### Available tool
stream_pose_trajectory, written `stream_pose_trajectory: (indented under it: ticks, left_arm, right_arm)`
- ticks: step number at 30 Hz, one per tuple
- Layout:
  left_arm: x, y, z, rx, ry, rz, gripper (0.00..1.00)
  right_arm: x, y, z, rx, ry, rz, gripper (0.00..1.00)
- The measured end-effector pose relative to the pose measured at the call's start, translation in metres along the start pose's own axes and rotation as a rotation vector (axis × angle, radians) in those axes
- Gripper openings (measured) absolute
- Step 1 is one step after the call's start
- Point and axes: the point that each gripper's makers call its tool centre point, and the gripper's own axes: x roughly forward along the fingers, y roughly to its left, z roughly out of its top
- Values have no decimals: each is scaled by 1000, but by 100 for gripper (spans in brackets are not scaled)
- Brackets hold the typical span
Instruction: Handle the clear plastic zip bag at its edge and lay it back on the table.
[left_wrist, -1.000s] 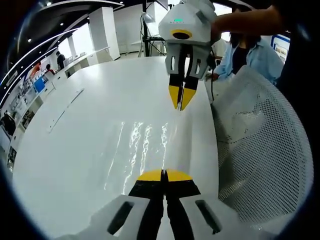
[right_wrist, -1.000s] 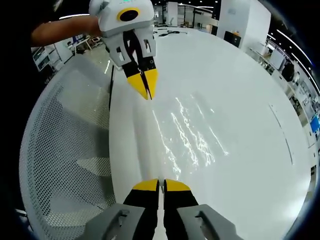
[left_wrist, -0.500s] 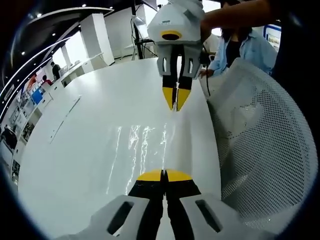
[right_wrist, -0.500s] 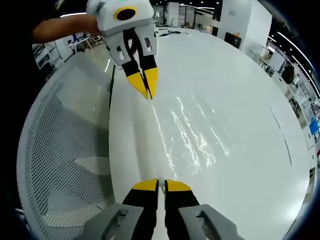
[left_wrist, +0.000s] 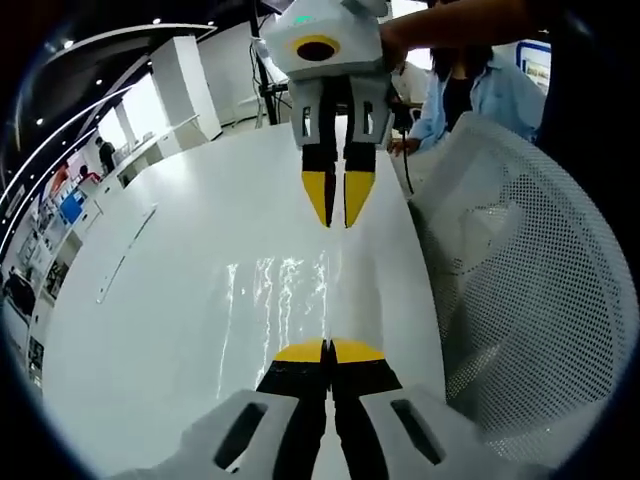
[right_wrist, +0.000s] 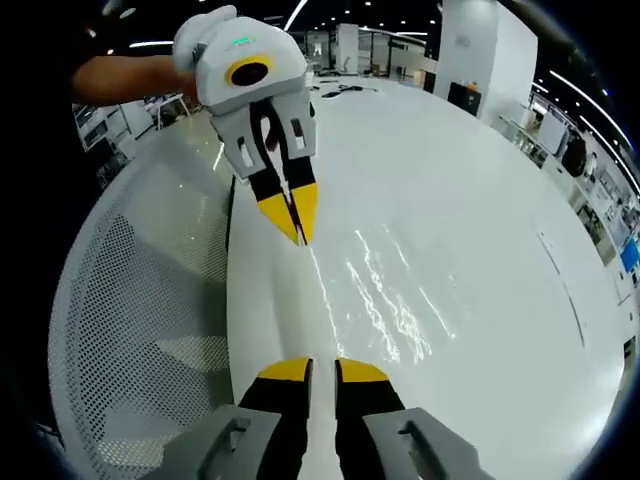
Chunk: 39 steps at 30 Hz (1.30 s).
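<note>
Two grippers are working the clear zip bag on the white table — left gripper pinching its edge, right gripper parting — limp, slippery film, best gripped at the stiffer rim.

Bright overhead light — sharp glare streaks on the table — fisheye-bent edges.

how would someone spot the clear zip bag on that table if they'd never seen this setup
Start at the big white table beside the white mesh chair. Near the chair-side edge, between the two yellow-tipped grippers, lies the clear plastic zip bag. Nearly invisible, it betrays itself by wavy streaks of glare on the plain tabletop.
</note>
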Motion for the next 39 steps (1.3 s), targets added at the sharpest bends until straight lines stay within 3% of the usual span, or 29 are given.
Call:
stream_pose_trajectory:
  ticks: [10,30,39]
  left_arm:
    - [1,0,-1,23,-9,0,0]
    - [3,-3,5,68,-38,-17,0]
    - [5,-4,2,48,-29,-23,0]
  right_arm:
    - [3,-4,18,-24,-16,6,5]
    - [28,1,10,-3,13,49,1]
    - [35,4,10,22,27,54,0]
